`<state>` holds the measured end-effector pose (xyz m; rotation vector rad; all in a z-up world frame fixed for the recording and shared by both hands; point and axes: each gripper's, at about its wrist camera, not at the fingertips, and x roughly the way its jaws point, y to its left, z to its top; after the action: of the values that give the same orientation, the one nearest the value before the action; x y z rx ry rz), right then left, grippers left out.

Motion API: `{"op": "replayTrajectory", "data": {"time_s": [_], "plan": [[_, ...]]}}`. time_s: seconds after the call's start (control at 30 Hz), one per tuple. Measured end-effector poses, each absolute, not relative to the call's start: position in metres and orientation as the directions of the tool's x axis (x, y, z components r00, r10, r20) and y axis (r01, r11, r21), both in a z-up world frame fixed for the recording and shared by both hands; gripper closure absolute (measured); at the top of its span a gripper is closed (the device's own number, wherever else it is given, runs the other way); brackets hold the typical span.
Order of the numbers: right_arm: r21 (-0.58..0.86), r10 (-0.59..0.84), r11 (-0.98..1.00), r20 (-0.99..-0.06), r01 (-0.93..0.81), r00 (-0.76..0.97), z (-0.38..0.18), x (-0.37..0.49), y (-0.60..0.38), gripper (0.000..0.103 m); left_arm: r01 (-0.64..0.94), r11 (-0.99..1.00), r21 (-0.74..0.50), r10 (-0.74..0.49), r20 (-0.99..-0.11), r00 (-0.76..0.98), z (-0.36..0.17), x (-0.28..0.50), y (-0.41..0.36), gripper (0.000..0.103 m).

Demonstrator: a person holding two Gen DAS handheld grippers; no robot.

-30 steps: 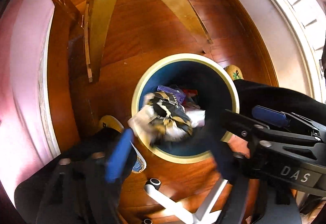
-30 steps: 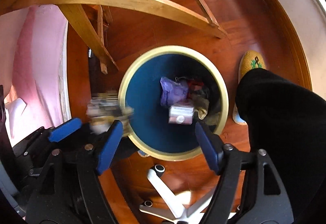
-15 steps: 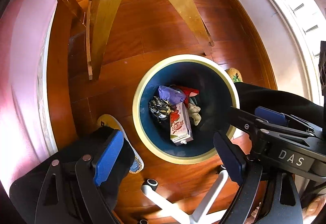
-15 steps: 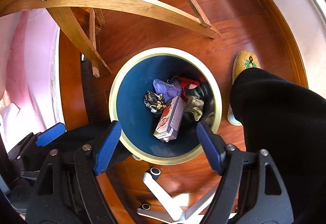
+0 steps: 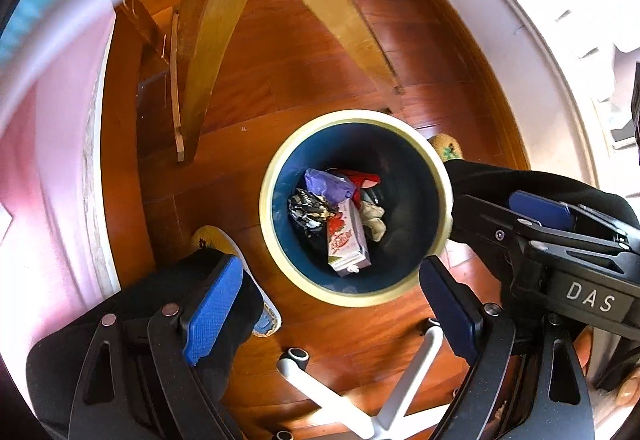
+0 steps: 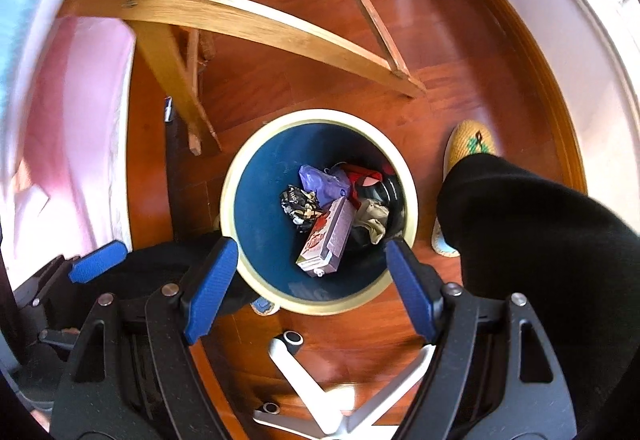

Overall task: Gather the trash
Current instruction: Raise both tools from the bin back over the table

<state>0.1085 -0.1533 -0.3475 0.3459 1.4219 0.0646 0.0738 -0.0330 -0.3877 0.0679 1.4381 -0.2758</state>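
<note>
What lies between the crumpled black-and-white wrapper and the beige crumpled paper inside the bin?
The pink-and-white carton lies between the wrapper and the paper, shown clearly in the right wrist view.

Right tool open over bin, carton inside w/ wrappers

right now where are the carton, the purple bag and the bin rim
carton [image 6: 326,240], right wrist view, on its long pale side face
purple bag [image 6: 322,180], right wrist view, on the crumpled middle
bin rim [image 5: 266,200], left wrist view, on the cream left edge
</note>
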Motion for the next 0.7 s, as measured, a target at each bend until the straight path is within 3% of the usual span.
{"op": "replayTrajectory", "data": {"time_s": [0.13,0.33,0.7], "plan": [[0.260,0.242,0.962,-0.954,0.084,0.175,-0.312,0.099,-0.149,0.028,0.282,0.947,-0.153,-0.192,-0.975,0.116,-0.358,0.053,-0.030,0.012],[0.218,0.226,0.974,-0.941,-0.059,0.253,-0.246,0.083,-0.148,0.028,0.389,0.915,-0.104,-0.192,-0.962,0.194,-0.303,0.018,-0.022,0.012],[0.155,0.237,0.963,-0.876,-0.221,0.421,-0.113,0.073,-0.141,0.028,0.415,0.910,0.000,-0.205,-0.870,0.449,-0.146,0.020,0.015,0.012]]}}
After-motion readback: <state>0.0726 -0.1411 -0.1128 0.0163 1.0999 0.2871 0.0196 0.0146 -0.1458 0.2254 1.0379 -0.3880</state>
